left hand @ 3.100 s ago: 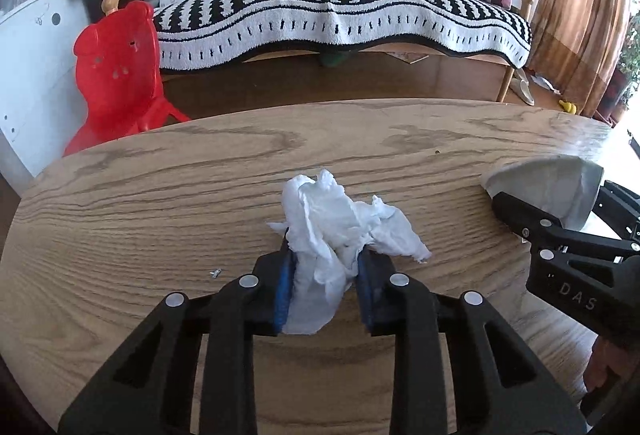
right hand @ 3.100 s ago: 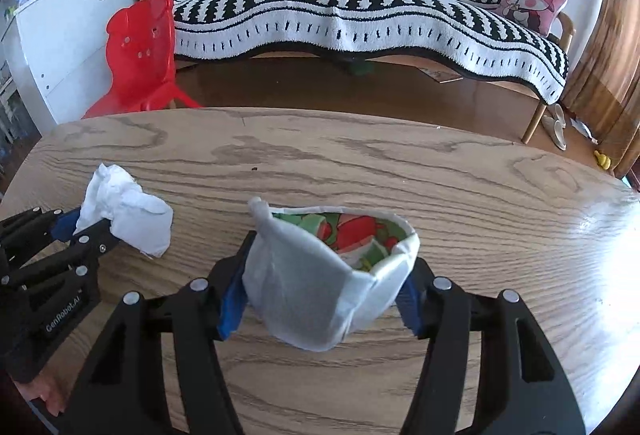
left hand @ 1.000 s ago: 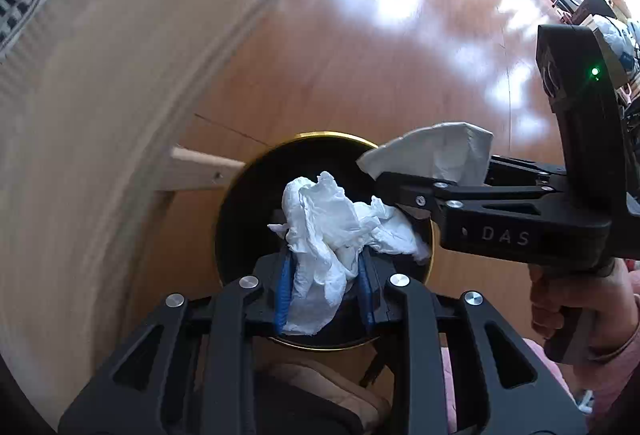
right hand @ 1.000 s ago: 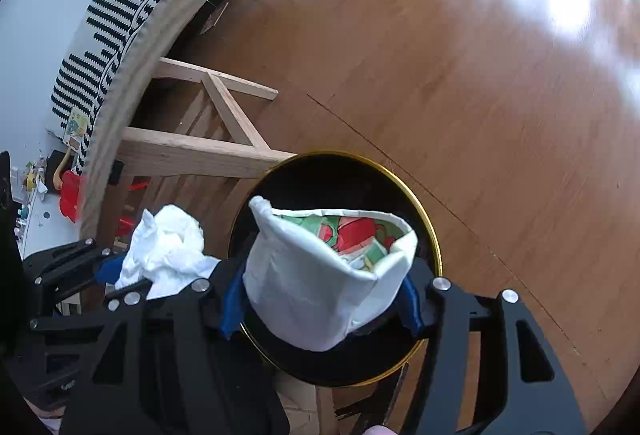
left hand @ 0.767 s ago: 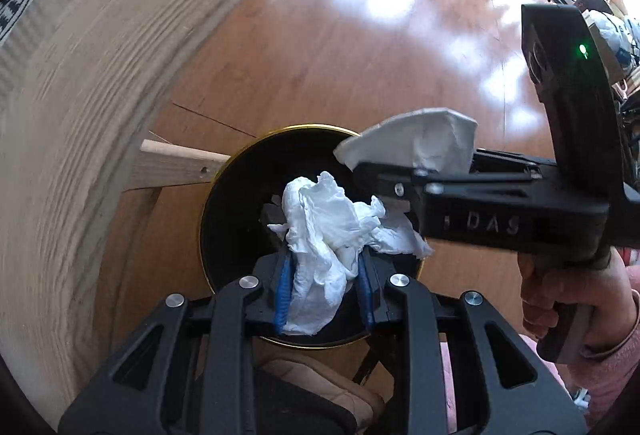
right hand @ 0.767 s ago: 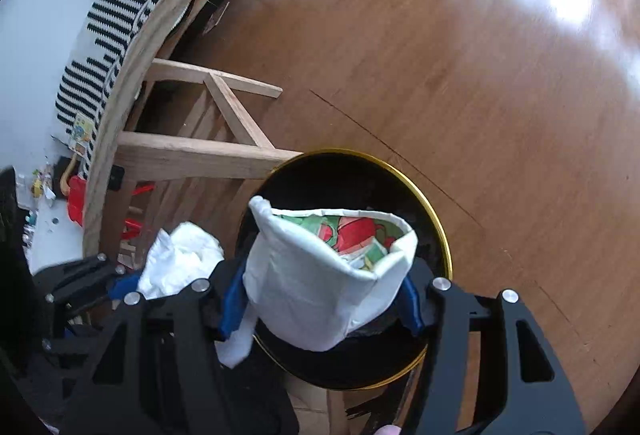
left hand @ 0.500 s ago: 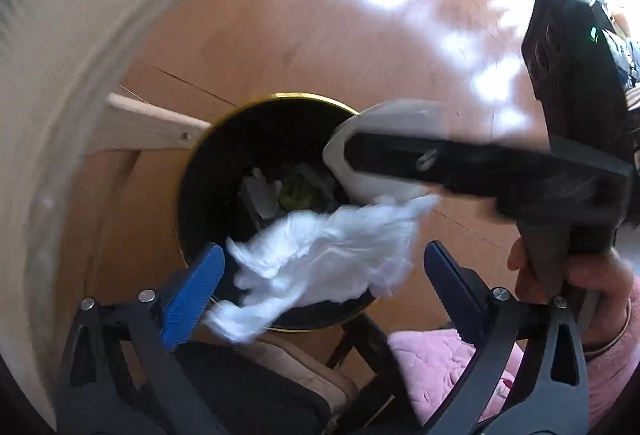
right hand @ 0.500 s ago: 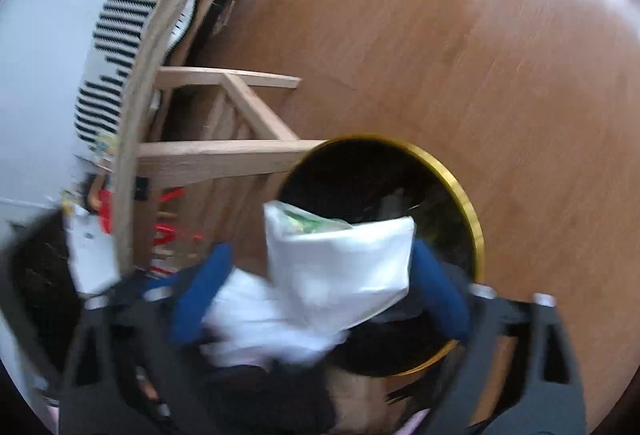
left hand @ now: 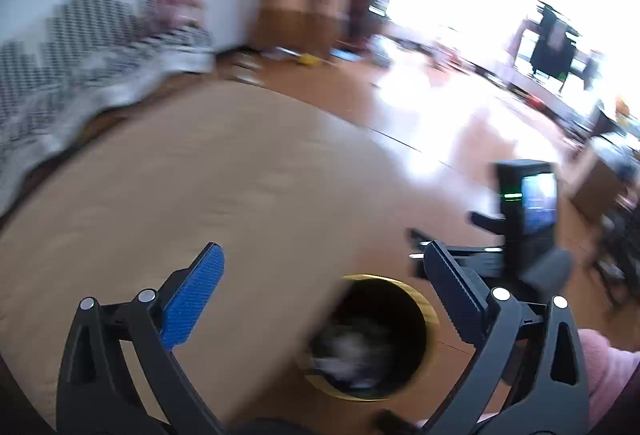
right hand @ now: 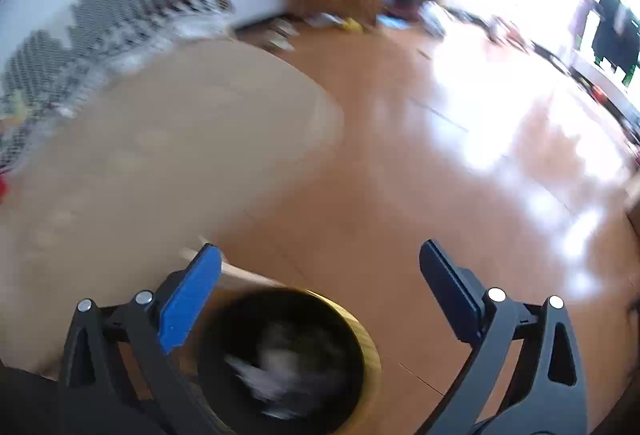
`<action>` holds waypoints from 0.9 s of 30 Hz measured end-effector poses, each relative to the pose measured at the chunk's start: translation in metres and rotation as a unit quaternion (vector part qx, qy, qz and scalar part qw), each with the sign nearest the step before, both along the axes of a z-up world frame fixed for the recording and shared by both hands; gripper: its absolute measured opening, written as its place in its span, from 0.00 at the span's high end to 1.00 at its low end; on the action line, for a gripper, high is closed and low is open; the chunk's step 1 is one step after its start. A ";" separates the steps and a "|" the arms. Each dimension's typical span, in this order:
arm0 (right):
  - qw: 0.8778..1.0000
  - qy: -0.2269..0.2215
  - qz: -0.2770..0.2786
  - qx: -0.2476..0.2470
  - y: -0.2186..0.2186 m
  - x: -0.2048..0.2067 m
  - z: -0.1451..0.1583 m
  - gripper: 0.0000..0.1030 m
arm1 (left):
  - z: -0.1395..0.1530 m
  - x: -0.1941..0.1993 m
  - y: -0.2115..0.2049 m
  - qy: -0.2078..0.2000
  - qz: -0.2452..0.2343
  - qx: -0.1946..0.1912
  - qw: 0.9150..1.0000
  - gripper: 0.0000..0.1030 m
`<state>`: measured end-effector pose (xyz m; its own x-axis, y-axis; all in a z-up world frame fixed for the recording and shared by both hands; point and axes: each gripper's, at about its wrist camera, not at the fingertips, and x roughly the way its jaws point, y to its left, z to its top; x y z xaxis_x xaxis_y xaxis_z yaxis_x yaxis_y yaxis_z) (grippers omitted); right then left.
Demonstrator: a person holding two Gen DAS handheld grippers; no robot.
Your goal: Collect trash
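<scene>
left hand-held gripper (left hand: 320,299): jaws spread wide, nothing between them. Sits above the table edge with the bin below and ahead.
right hand-held gripper (right hand: 316,295): jaws wide apart too, empty. Hangs over the bin mouth, floor beyond.
right gripper in the left view: dark body with a small lit screen and green light, just right of the bin (left hand: 524,203); its jaw state is not readable from that angle.
trash bin (left hand: 430,309): black, gold rim, on the floor (right hand: 400,175) tucked against the table (left hand: 180,187). My read: parked there so trash carries straight off the tabletop and drops in.
trash (right hand: 272,363): pale crumpled mass inside the bin, seen from both wrists. Judged to be the collected trash, already in.
why open: both jaws wide and empty over the bin fits a release; nothing left to hold.
hard to see: heavy motion blur in both views. Bin contents are a smear; can't separate items or name them.
cut off: near part of the bin is hidden behind the gripper bodies; table edge covers its left side in the left view.
tabletop: blurred; can't tell whether any more trash lies on it.
background: striped sofa cover (right hand: 100,15) and window glare, detail lost.
</scene>
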<state>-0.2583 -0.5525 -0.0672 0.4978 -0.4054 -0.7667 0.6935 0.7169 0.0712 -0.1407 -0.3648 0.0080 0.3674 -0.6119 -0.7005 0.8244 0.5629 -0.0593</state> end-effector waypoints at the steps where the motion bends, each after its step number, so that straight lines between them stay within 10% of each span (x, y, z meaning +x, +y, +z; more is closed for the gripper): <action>1: 1.000 -0.013 0.015 -0.003 0.011 0.011 0.010 0.07 | 0.006 0.015 0.023 -0.021 0.033 0.005 0.999 0.06; 10: 0.967 -0.124 0.221 -0.035 0.172 0.166 0.088 0.07 | -0.001 0.124 0.206 -0.118 0.310 0.033 0.943 0.06; 14: 0.956 -0.076 0.281 -0.046 0.230 0.247 0.068 0.07 | -0.032 0.163 0.255 -0.102 0.393 0.059 0.912 0.06; 27: 0.947 0.000 0.313 -0.069 0.265 0.275 0.015 0.07 | -0.064 0.212 0.296 -0.049 0.385 0.076 0.919 0.06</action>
